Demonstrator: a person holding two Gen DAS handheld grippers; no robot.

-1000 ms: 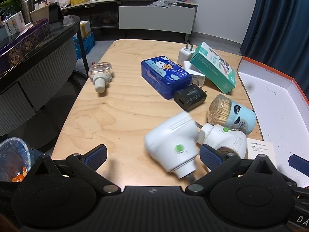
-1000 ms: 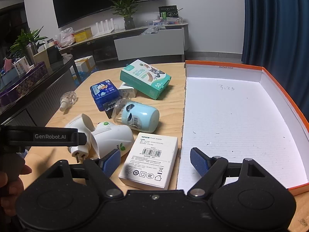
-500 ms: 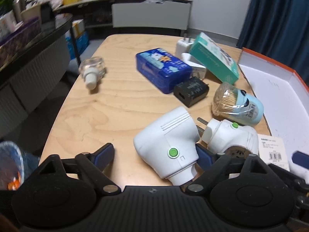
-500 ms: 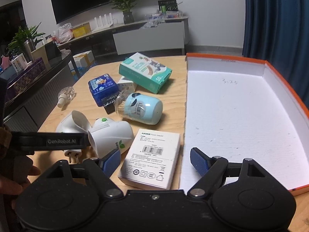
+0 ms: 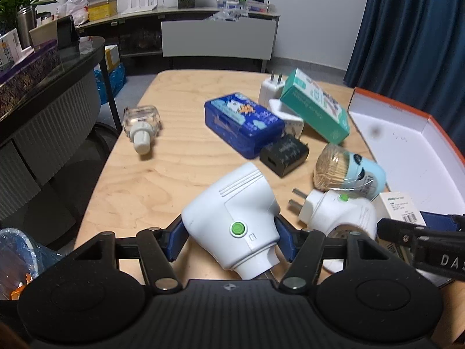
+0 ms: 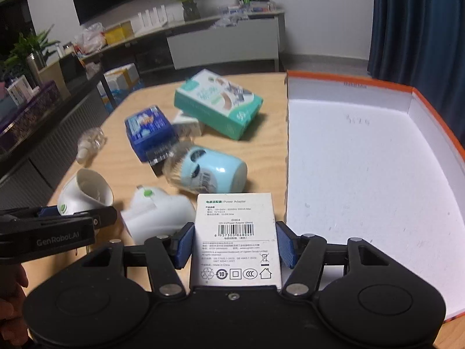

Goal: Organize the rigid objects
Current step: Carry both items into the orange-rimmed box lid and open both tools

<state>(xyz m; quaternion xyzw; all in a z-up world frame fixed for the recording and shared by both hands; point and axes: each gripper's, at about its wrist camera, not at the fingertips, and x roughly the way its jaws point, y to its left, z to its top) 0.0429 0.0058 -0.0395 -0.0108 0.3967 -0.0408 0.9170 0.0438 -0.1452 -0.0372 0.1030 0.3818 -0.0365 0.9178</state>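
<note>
White plug-in heater (image 5: 232, 218) is clamped by left gripper (image 5: 226, 240) on table (image 5: 162, 180); power adapter box (image 6: 235, 238) is gripped by right gripper (image 6: 234, 242). Both should be lifted level toward orange-rimmed tray (image 6: 363, 157).

The counter (image 5: 174, 174) is pale wood with a wavy grain; the large plug-in device (image 5: 235, 218) is white with a round green button; the smaller plug-in device (image 5: 340, 215) is white with a green dot too; the tin (image 5: 241, 125) is deep blue with cartoon prints; the carton (image 6: 218, 101) is teal with a white panel; the adapter box (image 6: 235, 238) is white with black print and a barcode; the charger (image 5: 284, 154) is black; the tray (image 6: 363, 174) is white inside with an orange rim; the toothpick jar (image 6: 212, 171) is light blue; both tongs' pads (image 6: 284, 244) are blue on black frames.
</note>
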